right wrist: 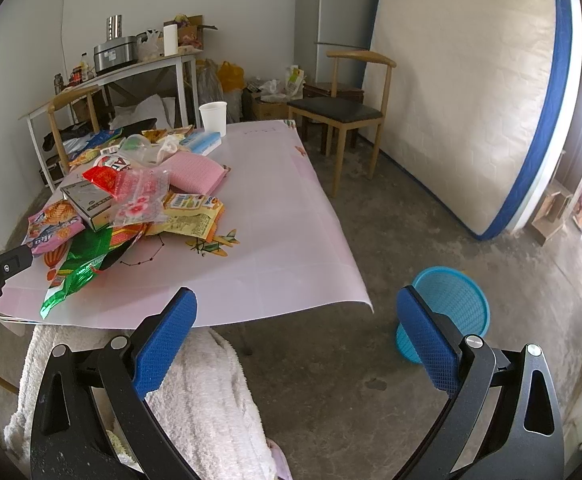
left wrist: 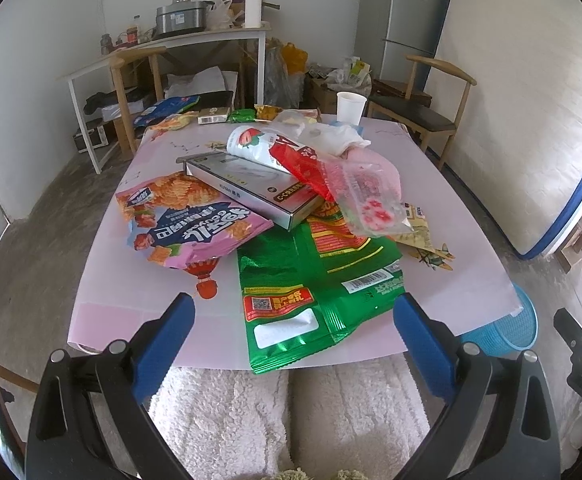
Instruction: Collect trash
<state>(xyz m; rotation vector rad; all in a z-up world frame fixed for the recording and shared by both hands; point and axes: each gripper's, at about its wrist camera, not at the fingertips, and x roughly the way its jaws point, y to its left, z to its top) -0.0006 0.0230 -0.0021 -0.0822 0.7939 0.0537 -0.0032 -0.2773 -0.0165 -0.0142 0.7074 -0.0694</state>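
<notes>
The jaws of the left gripper (left wrist: 293,320) are held wide apart with nothing between them, and they are aimed across the near edge of the tabletop (left wrist: 139,320), so that the green foil bag (left wrist: 315,280) is framed in the gap. That bag overhangs the near edge slightly, which is judged to make it the easiest first pick. The jaws of the right gripper (right wrist: 295,316) are likewise spread and empty; they are kept low and off to the side of the tabletop, over the floor, with the blue basket (right wrist: 451,300) seen just past the right jaw.

Further out, the trash is heaped in a loose pile toward the middle: a pink snack bag (left wrist: 187,220) lies beside the green one, a flat grey box (left wrist: 251,184) rests across both, and a clear flowered wrapper (left wrist: 367,196) is draped over the box. A white paper cup (left wrist: 350,108) stands upright at the far edge.

The basket is placed on the floor beside the tabletop, probably so that items can be carried a short way and dropped in. Collection seems not yet begun.
</notes>
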